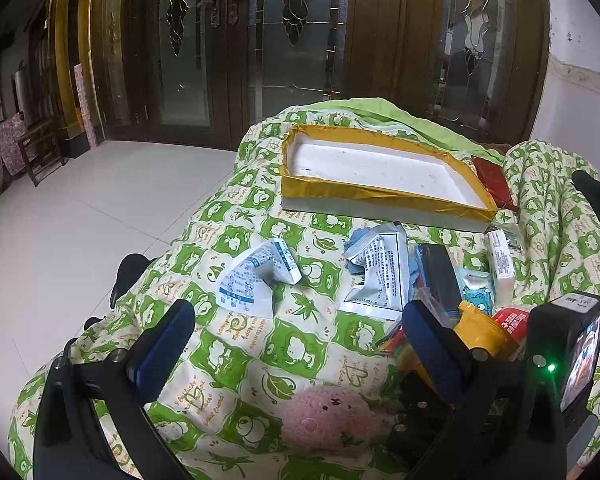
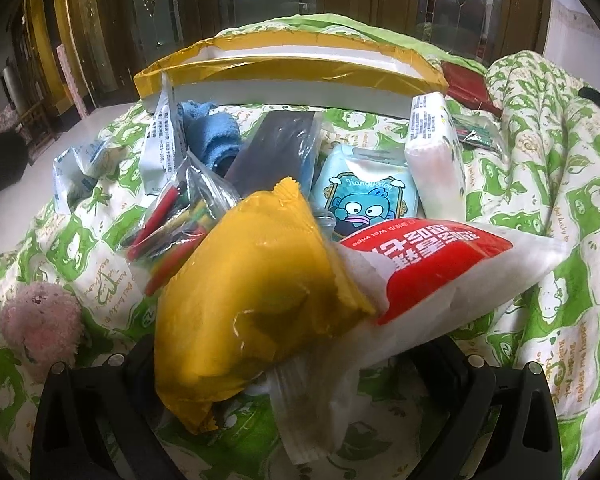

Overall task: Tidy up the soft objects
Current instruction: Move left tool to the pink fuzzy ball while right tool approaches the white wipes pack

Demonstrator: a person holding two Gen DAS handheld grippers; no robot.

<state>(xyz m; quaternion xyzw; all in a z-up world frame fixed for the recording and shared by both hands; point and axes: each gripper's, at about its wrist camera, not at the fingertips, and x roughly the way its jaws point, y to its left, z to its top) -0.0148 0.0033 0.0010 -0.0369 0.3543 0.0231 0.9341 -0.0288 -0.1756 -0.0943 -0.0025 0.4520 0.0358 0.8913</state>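
my right tongs [image 2: 284,376] seem to pinch the yellow packet [image 2: 256,292], and the red-and-white wipes pack [image 2: 428,280] lies against it right at the jaws; whether both are pinched i cannot tell, since the fingertips are hidden beneath. that is my worry: lifting could drag the wipes pack along or let the slick yellow packet slip loose. my left tongs [image 1: 296,340] hang wide and empty over the green quilt [image 1: 236,344], near the pink plush [image 1: 332,420]. the gold-rimmed box [image 1: 384,200] sits beyond the pile, empty. crossing over could snag the clear bag of coloured sticks [image 2: 172,220] just beside.
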